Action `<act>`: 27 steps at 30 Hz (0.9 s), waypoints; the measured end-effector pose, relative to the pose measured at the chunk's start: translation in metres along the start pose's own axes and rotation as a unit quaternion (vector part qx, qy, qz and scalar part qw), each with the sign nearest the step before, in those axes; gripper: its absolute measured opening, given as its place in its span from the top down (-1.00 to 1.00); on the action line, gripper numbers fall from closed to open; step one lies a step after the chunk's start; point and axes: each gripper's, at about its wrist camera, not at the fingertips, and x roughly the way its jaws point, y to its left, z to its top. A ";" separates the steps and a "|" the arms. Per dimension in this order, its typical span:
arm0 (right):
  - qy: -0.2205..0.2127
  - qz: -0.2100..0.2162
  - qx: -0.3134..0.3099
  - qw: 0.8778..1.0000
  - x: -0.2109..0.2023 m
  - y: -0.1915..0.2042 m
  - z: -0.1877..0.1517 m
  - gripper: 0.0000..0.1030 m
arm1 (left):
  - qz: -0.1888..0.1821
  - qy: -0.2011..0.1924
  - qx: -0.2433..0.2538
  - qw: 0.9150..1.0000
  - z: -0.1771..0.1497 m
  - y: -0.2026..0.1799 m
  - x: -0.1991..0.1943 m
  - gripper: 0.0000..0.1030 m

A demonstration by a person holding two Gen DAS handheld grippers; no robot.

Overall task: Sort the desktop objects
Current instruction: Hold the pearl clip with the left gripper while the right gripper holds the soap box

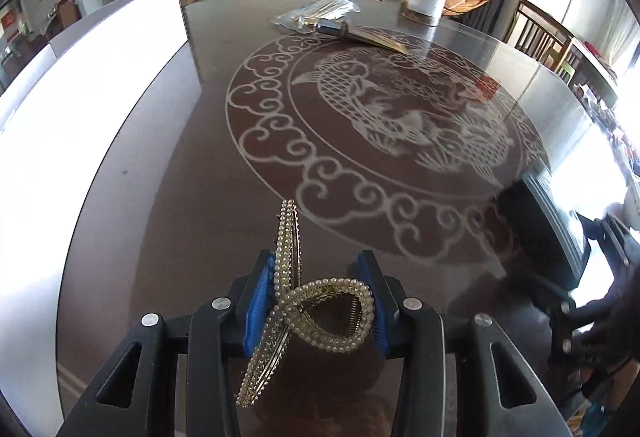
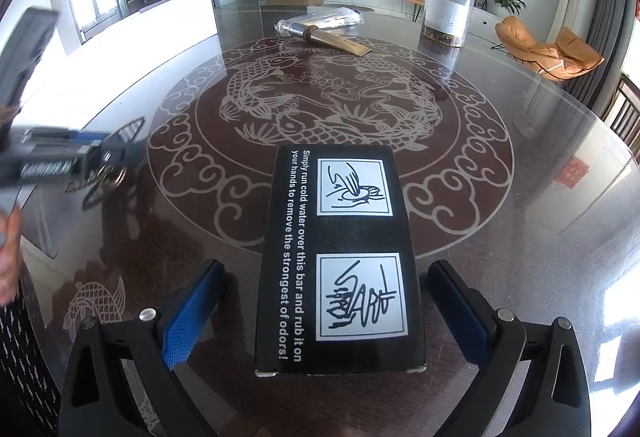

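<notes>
A gold hair clip set with pearls (image 1: 320, 301) sits crosswise between the blue pads of my left gripper (image 1: 318, 265), which is shut on it just above the table. In the right wrist view that gripper (image 2: 80, 161) shows blurred at the left edge with the clip (image 2: 104, 173) hanging from it. A black box with white printed instructions (image 2: 340, 257) lies flat on the glass. My right gripper (image 2: 326, 269) stands open around its near end, and a gap shows between each pad and the box.
The round glass table (image 2: 500, 245) has a fish pattern in its middle. At its far side stand a clear jar (image 2: 446, 13), a plastic bag (image 2: 340, 15), a metal bottle (image 2: 304, 31) and a tan packet (image 2: 348, 45). A white panel (image 1: 80, 117) runs along the left.
</notes>
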 end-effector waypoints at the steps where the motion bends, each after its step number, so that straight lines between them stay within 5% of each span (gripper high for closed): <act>1: 0.000 0.000 0.001 1.000 0.000 -0.001 0.000 -0.97 | 0.004 -0.005 0.003 1.000 -0.002 -0.003 -0.001 0.14; 5: 0.000 -0.001 0.002 1.000 0.000 -0.001 0.000 -0.97 | 0.040 -0.016 0.012 0.999 -0.011 0.000 0.000 -0.60; 9: 0.000 -0.001 0.001 1.000 0.000 -0.001 0.000 -0.97 | 0.036 -0.026 -0.008 0.999 -0.016 0.015 0.002 -0.91; 27: 0.002 -0.001 0.000 1.000 0.001 0.000 0.000 -1.00 | 0.035 -0.030 -0.010 0.999 -0.018 0.018 0.005 -1.00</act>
